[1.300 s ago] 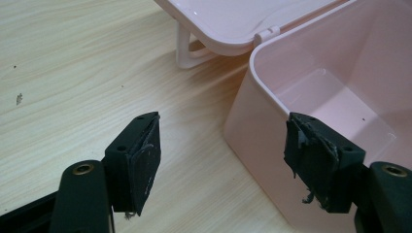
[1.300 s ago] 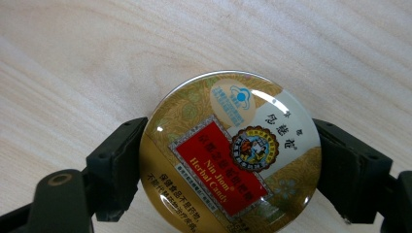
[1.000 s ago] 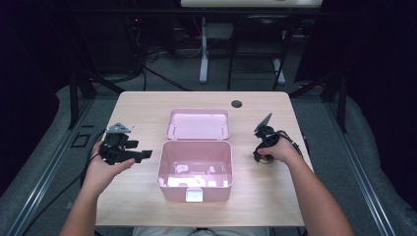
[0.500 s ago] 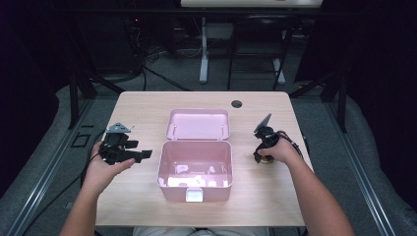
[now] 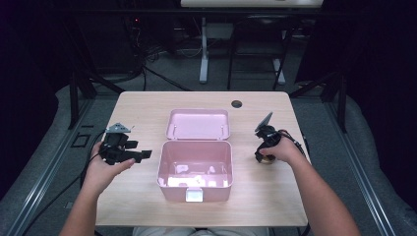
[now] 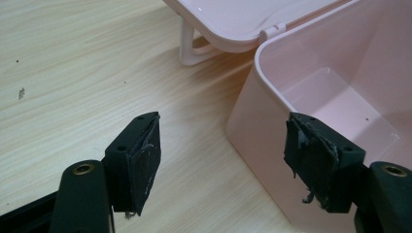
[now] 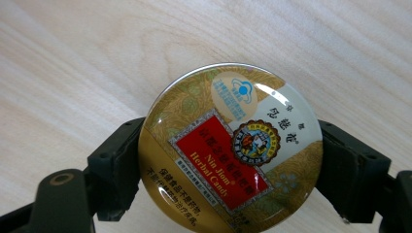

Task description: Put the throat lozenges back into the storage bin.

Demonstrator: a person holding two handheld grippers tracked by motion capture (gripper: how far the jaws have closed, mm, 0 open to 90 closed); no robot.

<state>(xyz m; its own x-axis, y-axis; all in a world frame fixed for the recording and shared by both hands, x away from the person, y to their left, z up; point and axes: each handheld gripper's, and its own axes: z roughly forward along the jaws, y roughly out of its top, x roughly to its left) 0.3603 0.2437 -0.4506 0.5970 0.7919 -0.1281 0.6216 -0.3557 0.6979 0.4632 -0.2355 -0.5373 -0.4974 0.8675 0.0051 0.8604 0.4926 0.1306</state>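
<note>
a round candy tin (image 7: 231, 148) sits between the two black jaws of the right gripper (image 7: 228, 170), one jaw pressed against each side of it, so the gripper is closed on the tin. its lid is gold and white with a red label. below the tin lies the pale wooden table (image 7: 97, 58), though the pictures do not show whether the tin rests on it or is lifted just off it. in the high view the right gripper (image 5: 265, 147) points down at the table, with the tin (image 5: 266, 159) showing as a small gold edge under the hand.

to the left of that gripper, near but apart, stands an open pink box (image 5: 195, 169), its lid (image 5: 198, 124) folded back flat on the table behind it.

the left gripper (image 5: 129, 155) hovers on the other side of the box, jaws wide apart and holding nothing. in the left gripper view its own jaws point at the box (image 6: 335, 97) wall and rim, with bare wood between them and the lid's (image 6: 243, 19) hinge ahead.

the table (image 5: 137, 108) has a light wood grain and a small dark round hole (image 5: 237, 103) near its far edge. around it the room is dark, with grey floor (image 5: 172, 73), black frame legs and loose cables beyond the far side.
</note>
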